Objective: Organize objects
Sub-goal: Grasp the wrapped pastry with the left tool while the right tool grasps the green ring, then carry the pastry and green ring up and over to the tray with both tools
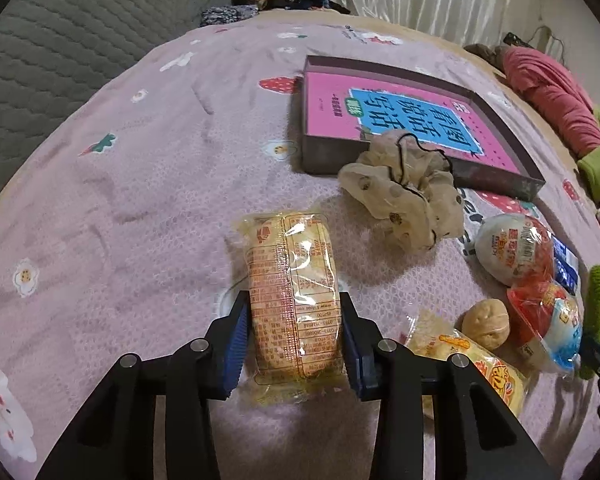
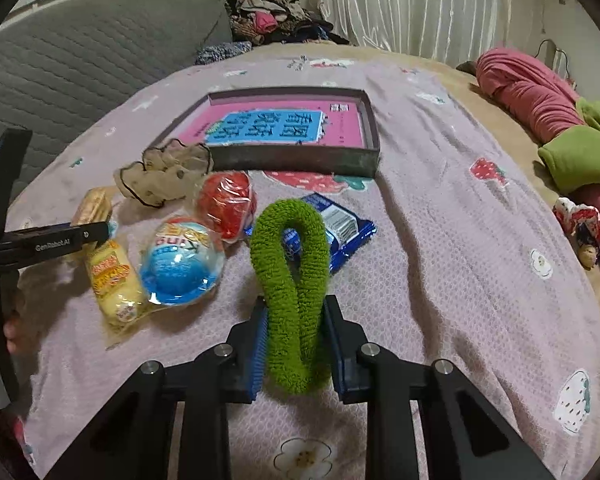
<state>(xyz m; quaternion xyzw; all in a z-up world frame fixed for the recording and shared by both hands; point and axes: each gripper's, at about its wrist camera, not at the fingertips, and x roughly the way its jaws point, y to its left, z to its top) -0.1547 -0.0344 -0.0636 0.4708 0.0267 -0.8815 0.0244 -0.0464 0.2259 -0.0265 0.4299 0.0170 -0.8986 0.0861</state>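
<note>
Bedspread (image 1: 120, 168), pale pink with strawberry and flower prints, carries everything. Far across it lies the shallow dark box (image 2: 300, 160) with a pink book inside, probably the destination. The clear-wrapped oblong biscuit packet (image 1: 292, 300) sits between the left tongs (image 1: 294, 344), pads pressed on its long sides, its long axis running away toward the box, which lies far and right. The right tongs (image 2: 294, 344) are clamped on the fuzzy green fabric loop (image 2: 292, 280), standing upright, box straight ahead.
</note>
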